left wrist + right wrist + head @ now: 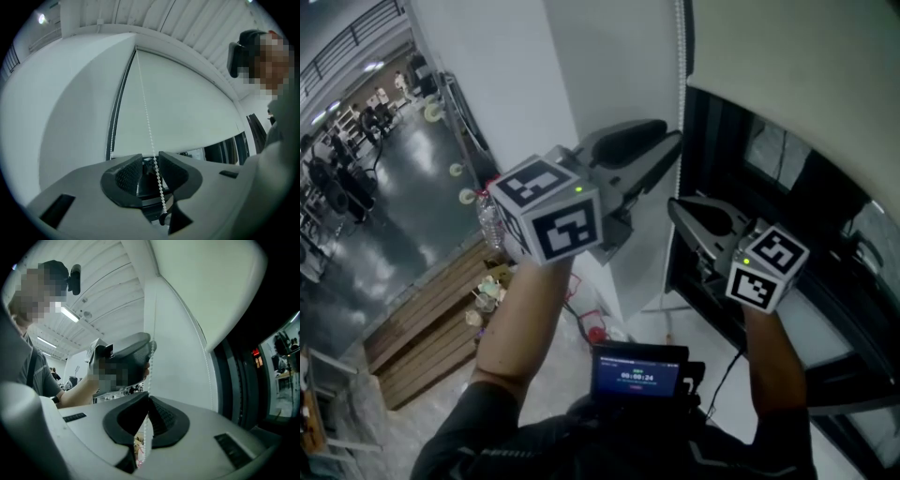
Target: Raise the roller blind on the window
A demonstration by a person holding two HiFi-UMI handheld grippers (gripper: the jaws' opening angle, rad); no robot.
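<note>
Hanging partway down, pale smooth roller blind [187, 103].

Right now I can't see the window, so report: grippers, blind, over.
Left gripper open around the bead chain. Right gripper shut on the chain. Blind partly up. Nothing blocking.

Matt cloth blind [187, 108], plastic bead chain [146, 119]

Wooden planks [431, 328] and a red object [595, 330] lie on the floor [403, 225].
</note>
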